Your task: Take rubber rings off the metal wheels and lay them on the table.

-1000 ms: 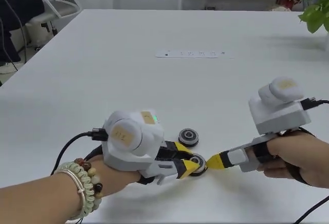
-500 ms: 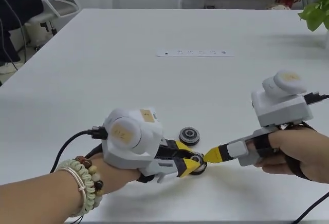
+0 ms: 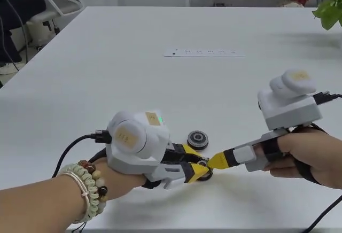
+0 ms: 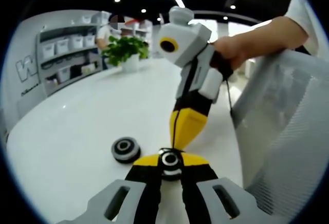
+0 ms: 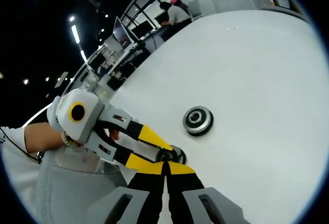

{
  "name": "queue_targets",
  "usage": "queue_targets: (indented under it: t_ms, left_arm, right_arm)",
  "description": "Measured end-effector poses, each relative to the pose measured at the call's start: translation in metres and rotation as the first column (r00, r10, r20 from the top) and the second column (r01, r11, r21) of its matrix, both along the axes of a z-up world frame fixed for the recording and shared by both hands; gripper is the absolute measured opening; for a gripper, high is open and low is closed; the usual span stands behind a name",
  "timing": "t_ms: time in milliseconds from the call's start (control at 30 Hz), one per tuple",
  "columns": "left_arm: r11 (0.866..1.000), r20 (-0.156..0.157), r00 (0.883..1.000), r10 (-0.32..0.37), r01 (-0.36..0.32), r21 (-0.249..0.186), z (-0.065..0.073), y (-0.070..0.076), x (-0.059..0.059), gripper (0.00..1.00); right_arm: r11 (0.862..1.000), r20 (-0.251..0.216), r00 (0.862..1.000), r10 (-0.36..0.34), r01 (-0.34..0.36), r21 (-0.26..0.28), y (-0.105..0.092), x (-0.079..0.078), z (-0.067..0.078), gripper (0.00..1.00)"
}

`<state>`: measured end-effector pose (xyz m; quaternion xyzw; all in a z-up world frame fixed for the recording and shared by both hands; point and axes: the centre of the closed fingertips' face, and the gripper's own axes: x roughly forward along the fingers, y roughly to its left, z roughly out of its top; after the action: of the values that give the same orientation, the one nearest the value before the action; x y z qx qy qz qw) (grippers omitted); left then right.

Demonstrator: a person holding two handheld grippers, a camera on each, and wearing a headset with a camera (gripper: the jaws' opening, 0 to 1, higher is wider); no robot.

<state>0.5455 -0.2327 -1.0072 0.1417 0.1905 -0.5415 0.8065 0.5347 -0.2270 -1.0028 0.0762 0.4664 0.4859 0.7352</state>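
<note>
My left gripper [image 3: 199,169] is shut on a small metal wheel [image 3: 204,169] with a black rubber ring, holding it just above the table near the front edge. In the left gripper view the wheel [image 4: 170,161] sits between my yellow fingertips. My right gripper [image 3: 212,162] comes in from the right with its jaws shut, and its yellow tips touch the wheel's rim [image 5: 174,155]. Whether the ring is pinched between them I cannot tell. A second wheel [image 3: 197,138] with its ring on lies flat on the table just behind, also seen as the second wheel [image 5: 198,119].
A white power strip [image 3: 204,53] lies mid-table. A potted plant [image 3: 330,6] stands at the far right corner. An office chair [image 3: 59,0] and a seated person are off the table's far left. A black cable [image 3: 72,153] trails from my left gripper.
My right gripper has slid a little to the left, pressing closer against the held wheel. My left gripper and the loose wheel have stayed where they were.
</note>
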Motion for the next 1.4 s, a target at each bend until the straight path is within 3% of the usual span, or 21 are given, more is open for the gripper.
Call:
queue_targets:
  t_ms: [400, 733, 800, 1033, 1400]
  left_arm:
    - [1.000, -0.001, 1.000, 0.006, -0.006, -0.003, 0.000, 0.000, 0.001, 0.14]
    - [1.000, -0.002, 1.000, 0.019, -0.019, -0.008, 0.001, 0.001, 0.002, 0.15]
    - [1.000, 0.002, 1.000, 0.018, -0.018, -0.007, 0.001, 0.001, 0.002, 0.15]
    - [1.000, 0.004, 1.000, 0.017, -0.017, -0.001, 0.001, 0.000, 0.002, 0.15]
    - [0.999, -0.045, 0.998, 0.038, -0.038, 0.003, 0.001, 0.000, 0.003, 0.15]
  right_arm:
    - [0.999, 0.001, 1.000, 0.018, -0.018, 0.039, 0.004, -0.002, 0.008, 0.00]
    - [0.999, 0.010, 1.000, -0.011, 0.010, 0.044, 0.003, 0.004, 0.010, 0.00]
    - [1.000, 0.026, 1.000, -0.011, 0.010, 0.022, 0.001, 0.006, 0.007, 0.00]
    - [0.998, 0.017, 0.999, -0.029, 0.030, -0.052, -0.006, 0.006, -0.008, 0.00]
    - [0.999, 0.017, 0.999, -0.032, 0.033, -0.042, -0.003, 0.006, -0.007, 0.00]
